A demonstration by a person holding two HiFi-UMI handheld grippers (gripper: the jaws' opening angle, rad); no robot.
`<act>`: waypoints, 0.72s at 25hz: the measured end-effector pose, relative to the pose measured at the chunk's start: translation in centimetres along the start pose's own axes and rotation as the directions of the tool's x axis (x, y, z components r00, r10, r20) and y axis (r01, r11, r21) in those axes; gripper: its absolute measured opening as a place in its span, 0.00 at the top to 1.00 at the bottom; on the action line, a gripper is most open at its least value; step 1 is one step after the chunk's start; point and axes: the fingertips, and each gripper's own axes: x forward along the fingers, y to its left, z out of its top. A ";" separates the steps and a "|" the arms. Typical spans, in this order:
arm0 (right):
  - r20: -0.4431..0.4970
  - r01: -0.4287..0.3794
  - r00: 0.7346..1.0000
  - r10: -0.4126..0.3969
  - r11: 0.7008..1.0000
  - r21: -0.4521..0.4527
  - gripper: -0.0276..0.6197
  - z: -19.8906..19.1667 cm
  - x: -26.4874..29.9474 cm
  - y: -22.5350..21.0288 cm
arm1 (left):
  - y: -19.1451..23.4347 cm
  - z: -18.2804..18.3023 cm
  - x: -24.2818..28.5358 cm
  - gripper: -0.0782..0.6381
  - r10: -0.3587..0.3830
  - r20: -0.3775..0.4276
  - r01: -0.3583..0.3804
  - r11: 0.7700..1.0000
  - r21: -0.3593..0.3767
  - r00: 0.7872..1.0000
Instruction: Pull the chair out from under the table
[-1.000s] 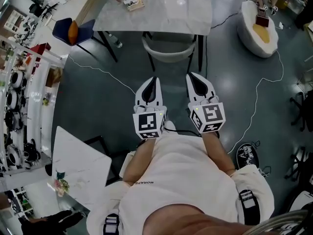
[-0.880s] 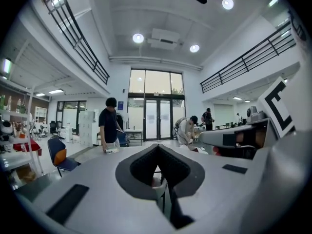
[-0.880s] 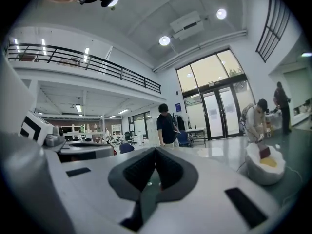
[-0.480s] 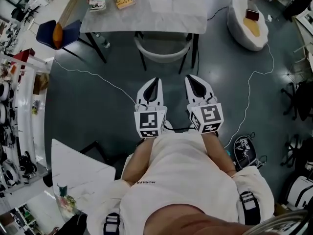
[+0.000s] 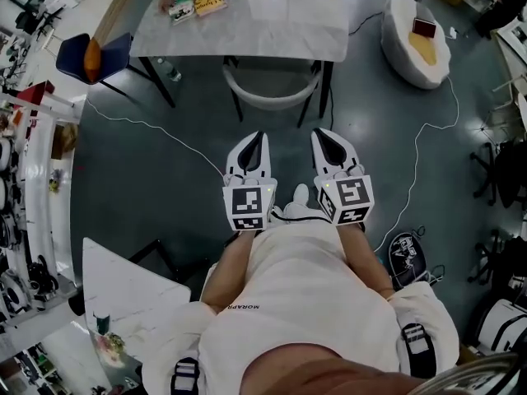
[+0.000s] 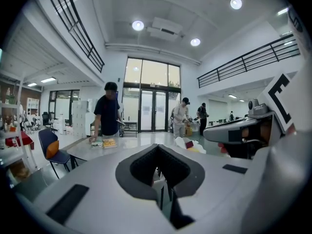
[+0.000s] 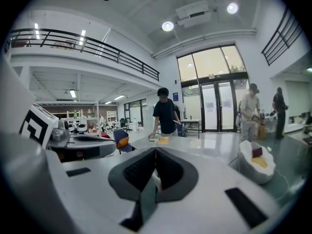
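Both grippers point(image 5: 256, 137) point(image 5: 323, 132) slightly nearer the chair point(image 5: 272, 103)

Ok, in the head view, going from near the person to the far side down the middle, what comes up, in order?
Left tongs and right tongs, side by side at the same depth → chair, tucked under the table → table.

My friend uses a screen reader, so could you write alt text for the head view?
From above, a person holds a left tool and a right tool, both shut and empty, side by side, pointing toward a pale chair tucked under a light table. Books lie near the table's far left corner.
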 end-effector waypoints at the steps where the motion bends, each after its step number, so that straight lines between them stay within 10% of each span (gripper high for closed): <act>1: 0.000 -0.007 1.000 0.007 1.000 0.001 0.94 0.1 0.3 -0.1 | 0.1 0.1 0.3 0.89 0.003 -0.002 -0.003 1.000 0.004 1.000; 18: -0.141 -0.075 0.988 0.064 0.994 -0.076 0.94 -3.0 8.8 -7.1 | 0.8 -1.4 10.2 0.89 -0.015 -0.129 0.039 0.982 0.186 0.992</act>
